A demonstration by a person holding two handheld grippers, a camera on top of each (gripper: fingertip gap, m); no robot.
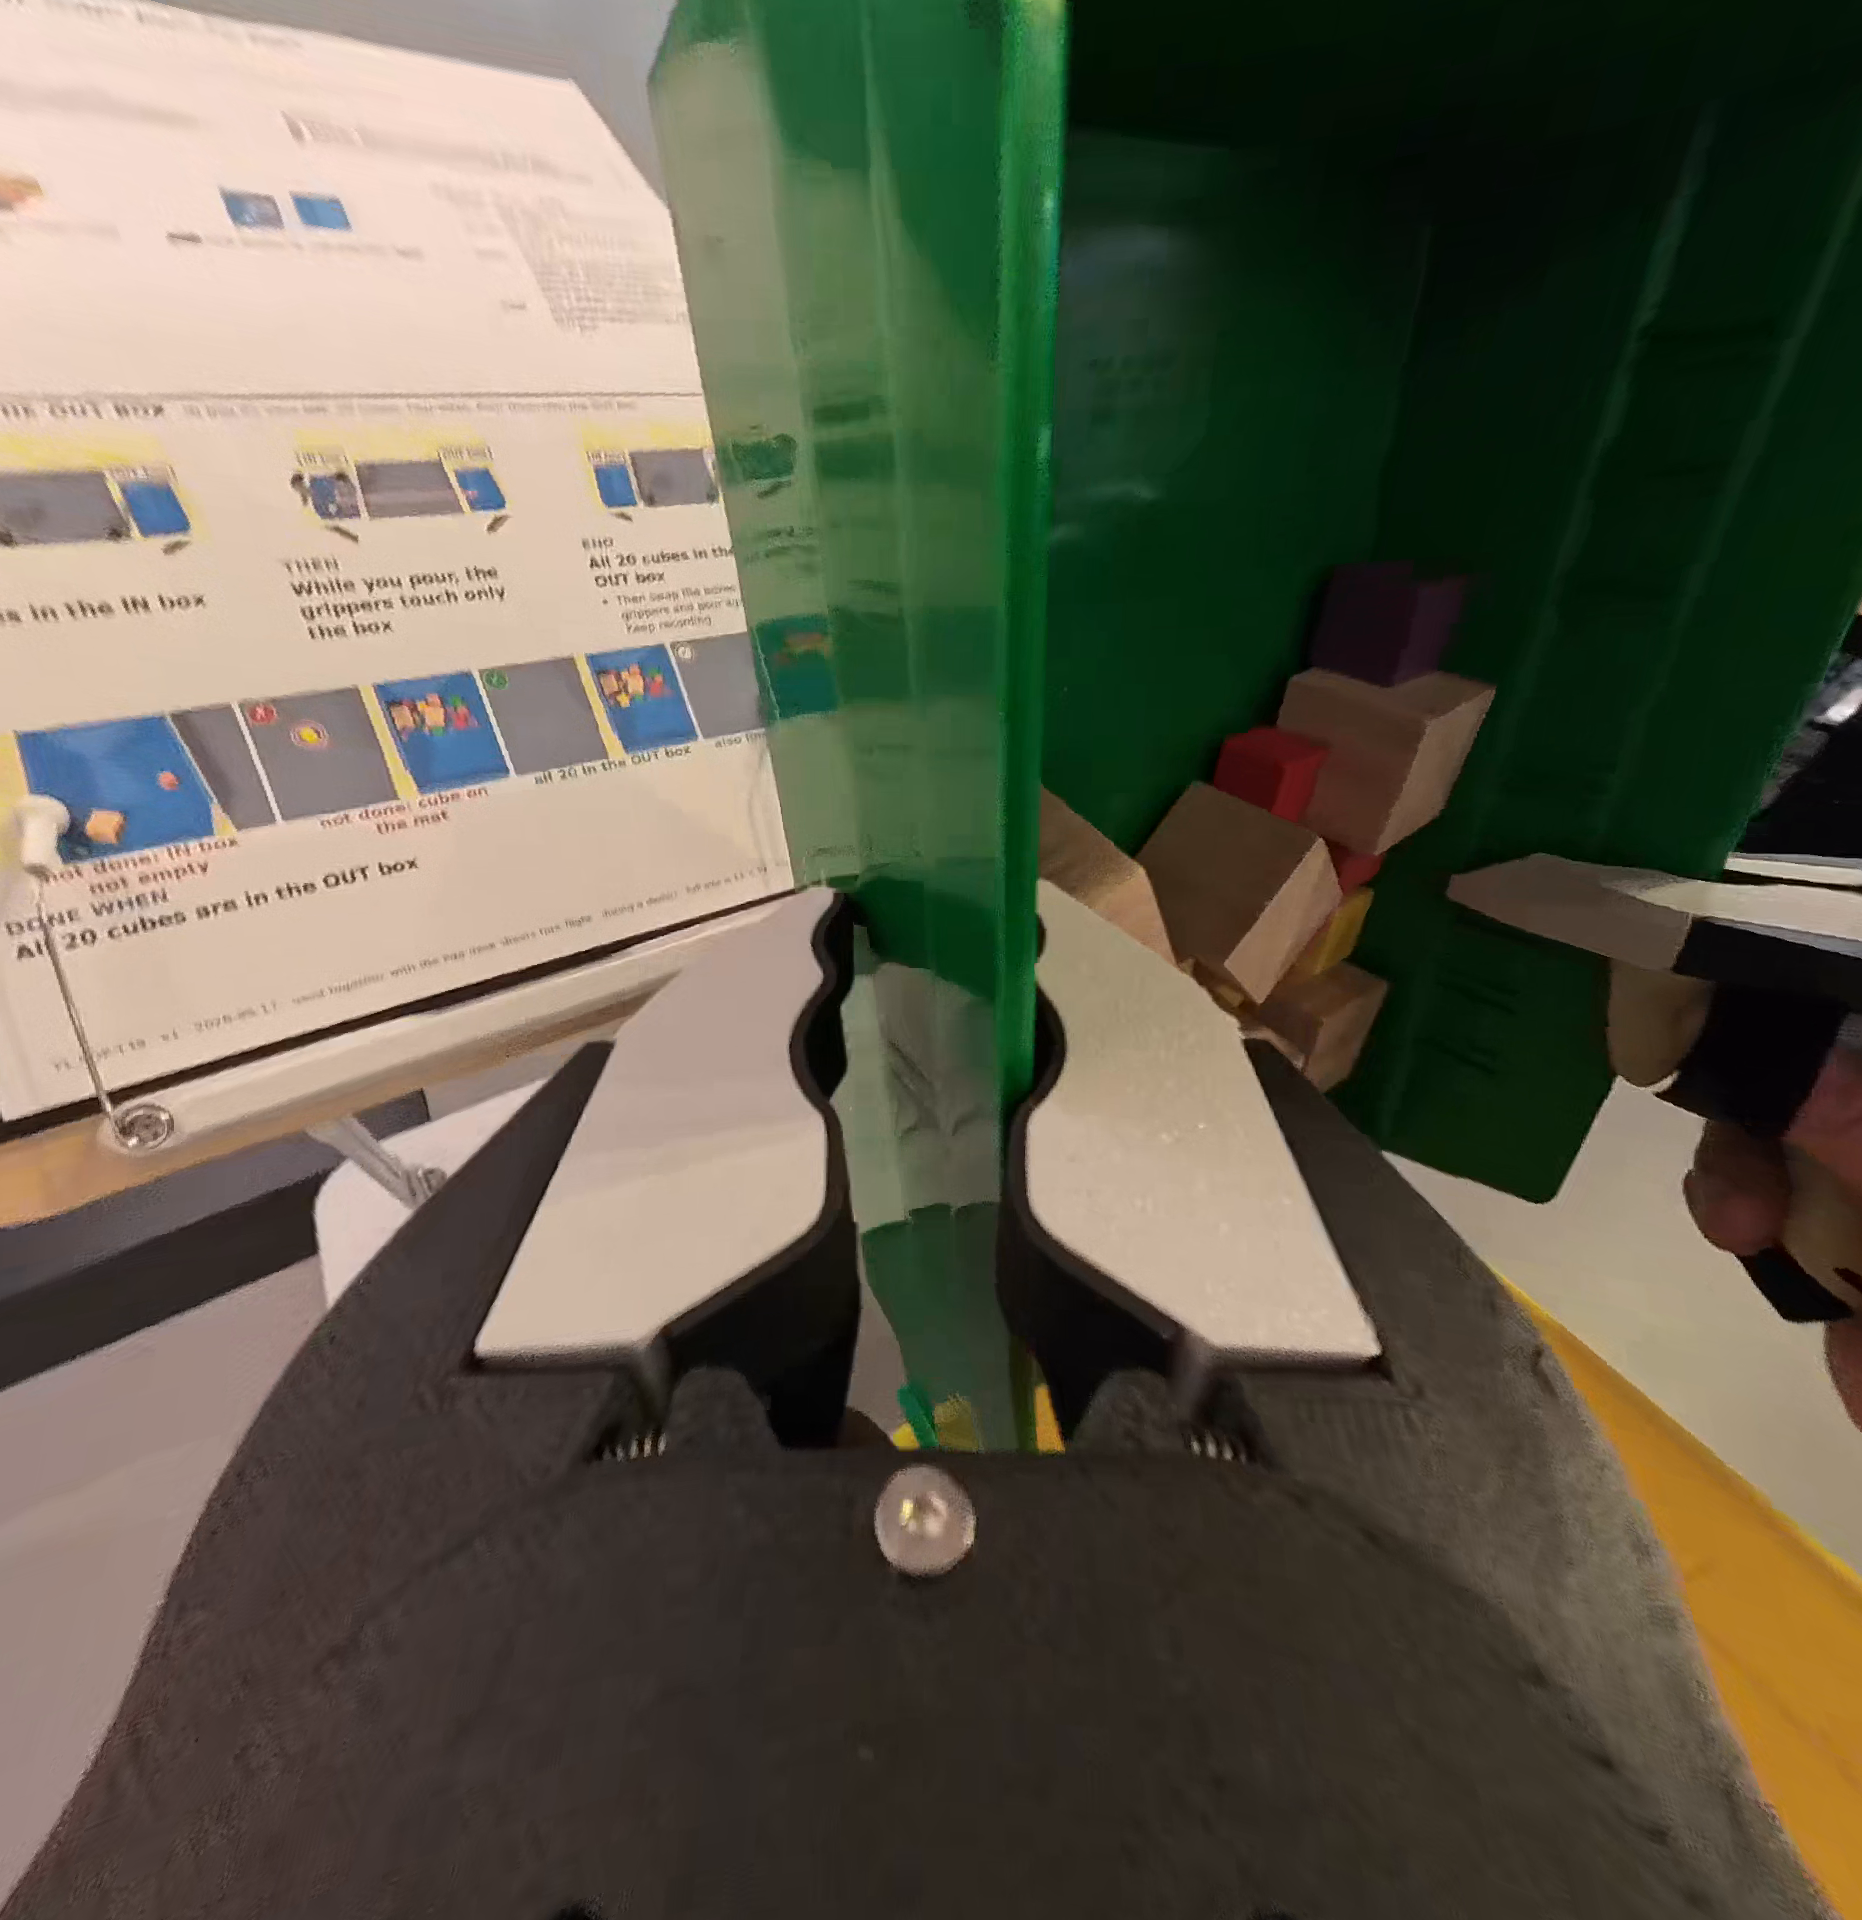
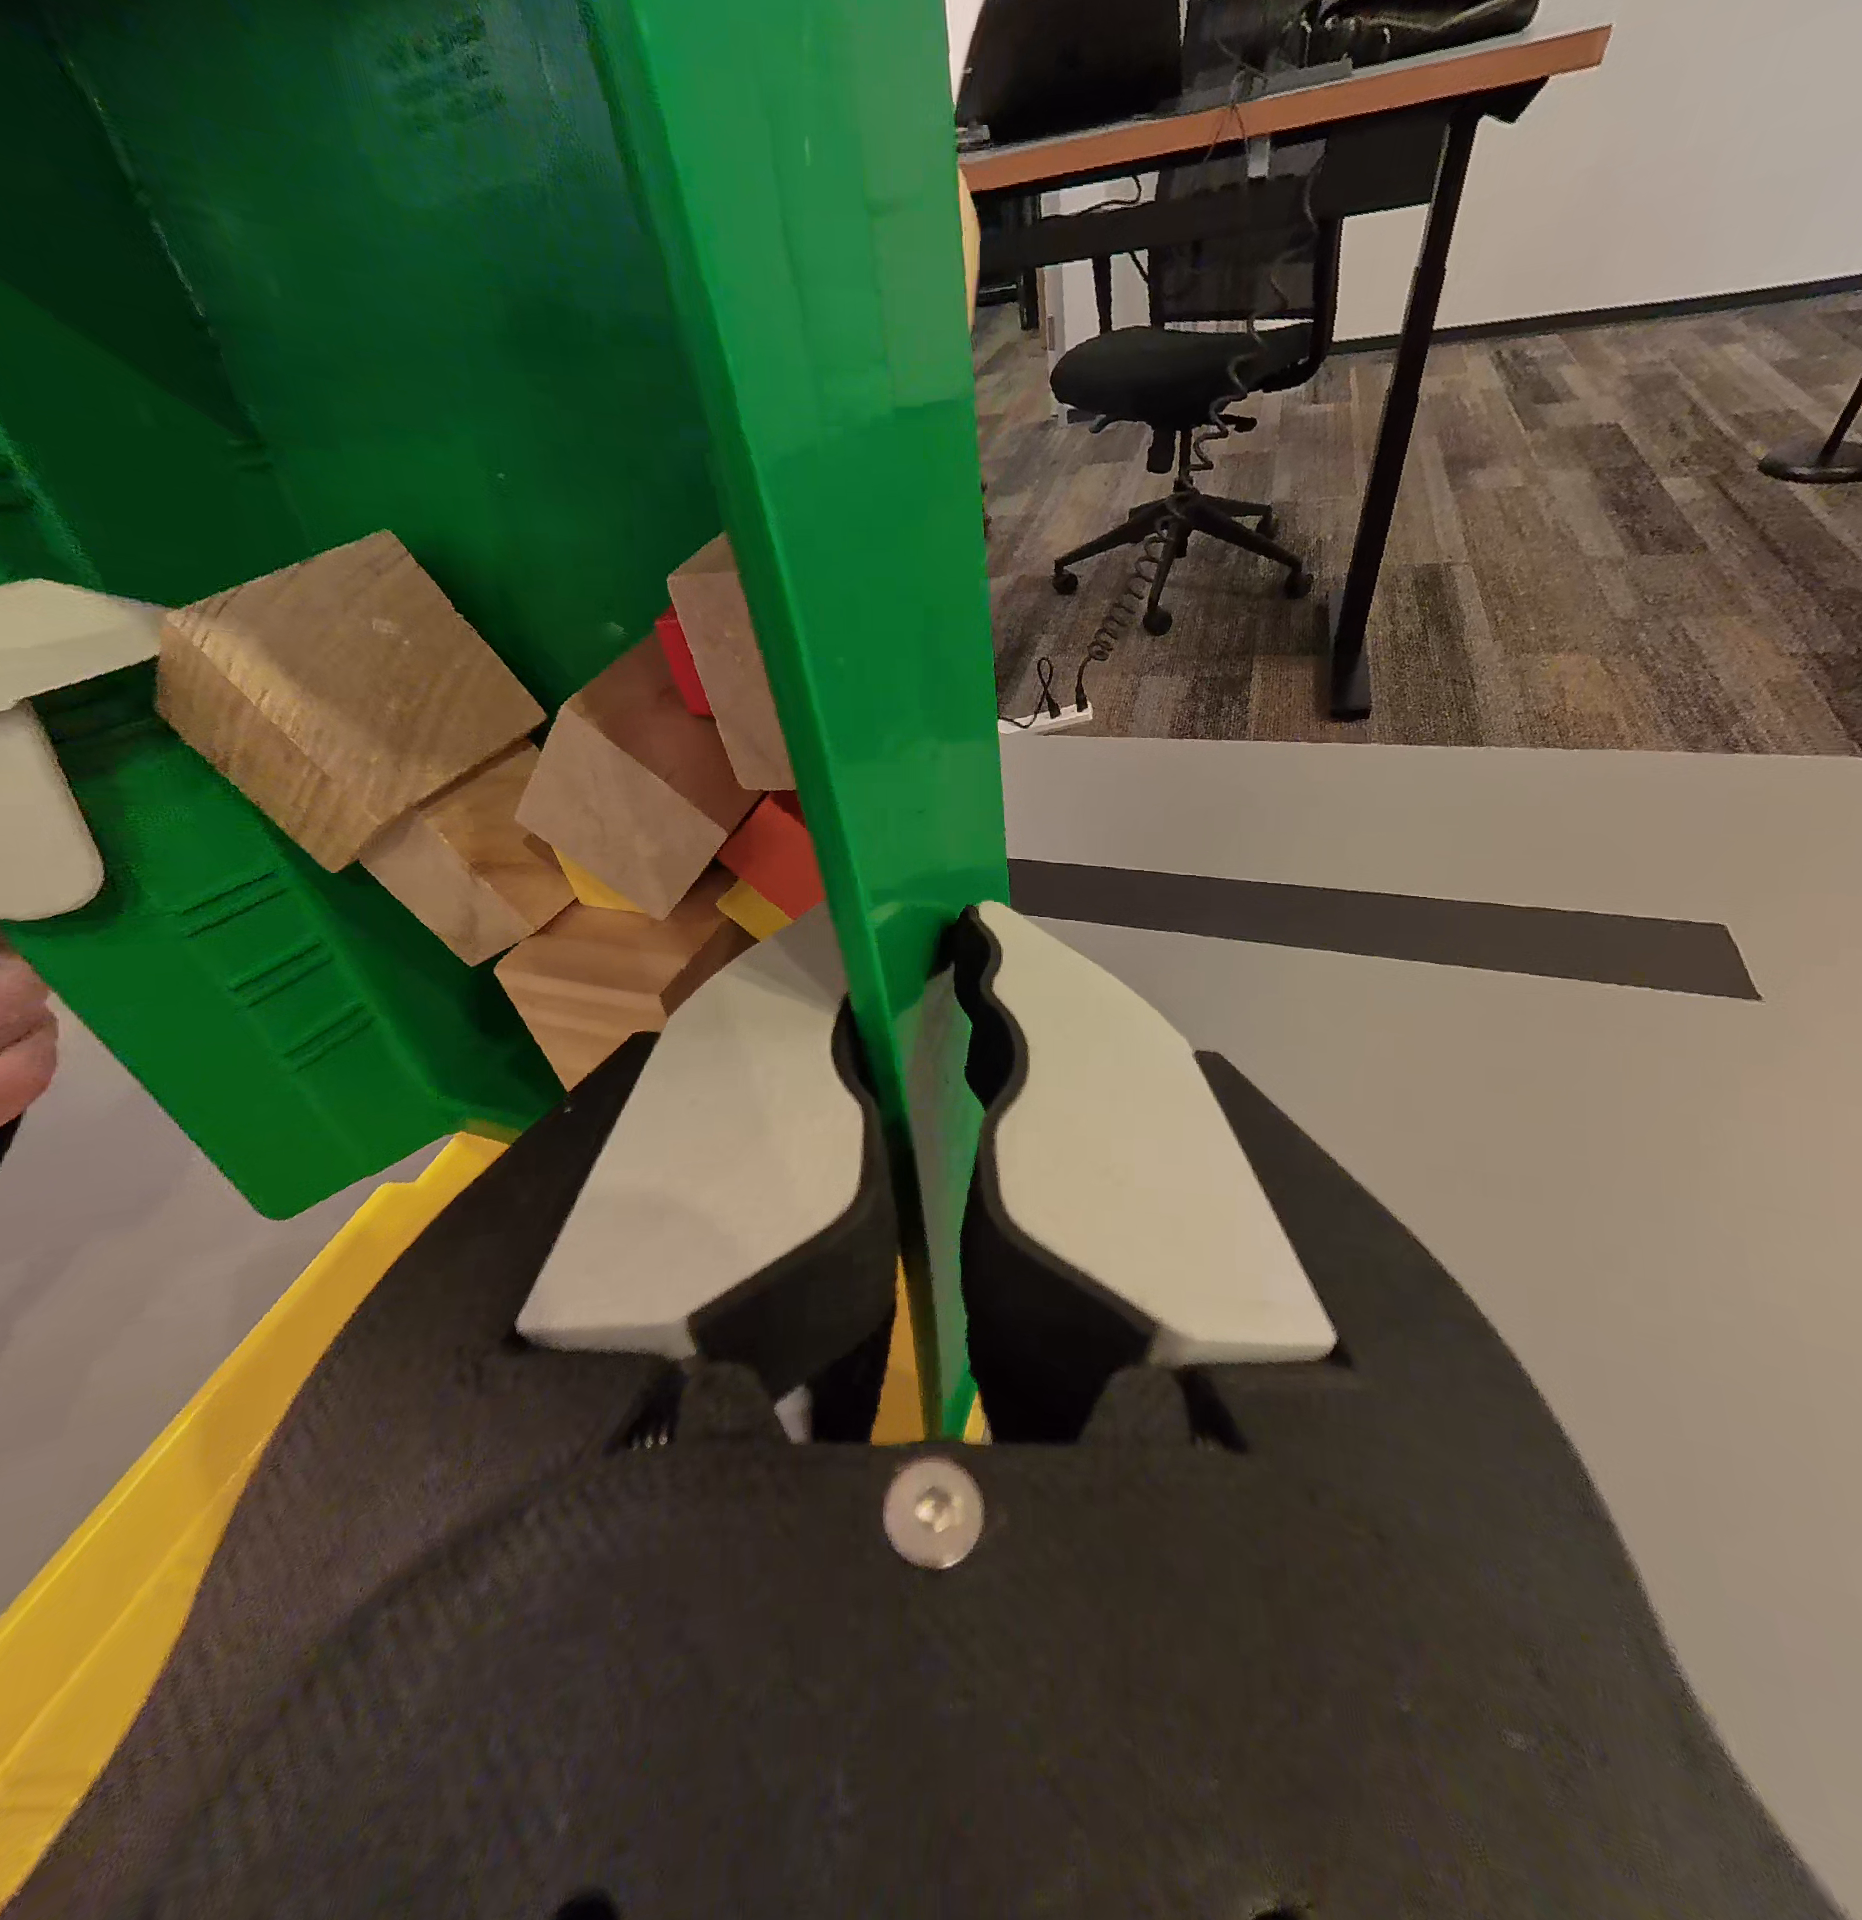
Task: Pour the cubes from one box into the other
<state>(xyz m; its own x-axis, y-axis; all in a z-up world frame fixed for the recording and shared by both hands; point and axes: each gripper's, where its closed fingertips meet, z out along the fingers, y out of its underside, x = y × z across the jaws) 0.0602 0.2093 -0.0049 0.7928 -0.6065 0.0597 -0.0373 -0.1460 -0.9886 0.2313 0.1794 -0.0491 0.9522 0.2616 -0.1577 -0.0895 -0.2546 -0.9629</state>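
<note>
- The left tongs (image 1: pixel 932 997) are clamped on one side wall of the green box (image 1: pixel 1322 416), the thin wall pinched between their grey pads.
- The right tongs (image 2: pixel 922 997) are clamped the same way on the opposite wall of the green box (image 2: pixel 387 312).
- Below the tongs a yellow box (image 2: pixel 127 1507) shows its rim (its inside is hidden), lying on the grey worktop (image 2: pixel 1426 1143).
- The green box is lifted and tipped steeply, its open side facing the cameras.
- Inside it, cubes (image 2: pixel 636 821) are heaped at the low end: plain wood, red, yellow, and one purple cube (image 1: pixel 1389 623) higher up.
- Farther left, an instruction sheet (image 1: pixel 335 520) leans on a stand.
- Farther right, an office chair (image 2: pixel 1187 416) stands by a desk (image 2: pixel 1322 94).
</note>
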